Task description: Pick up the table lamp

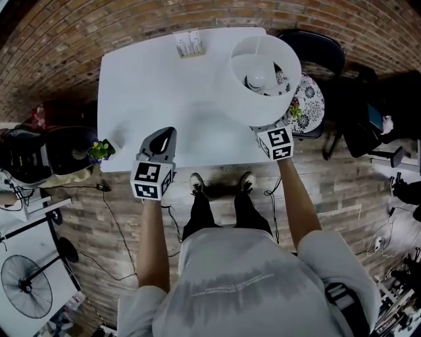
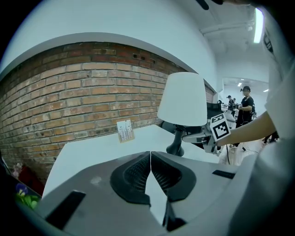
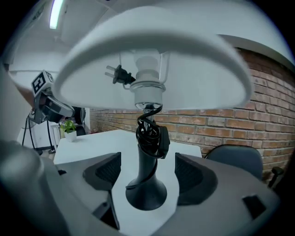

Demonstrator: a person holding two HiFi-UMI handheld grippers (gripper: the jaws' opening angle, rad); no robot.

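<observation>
The room was evenly, fairly brightly lit from overhead; in the right gripper view a ceiling strip light glowed up and left of the table lamp. From the head view the white table looked washed out, close to glare, with only a faint soft shadow left of the lamp and a darker band beneath the table's near edge. Both gripper views bowed strongly toward black corners. The lamp's shade, close above the lens, seemed blurred.
</observation>
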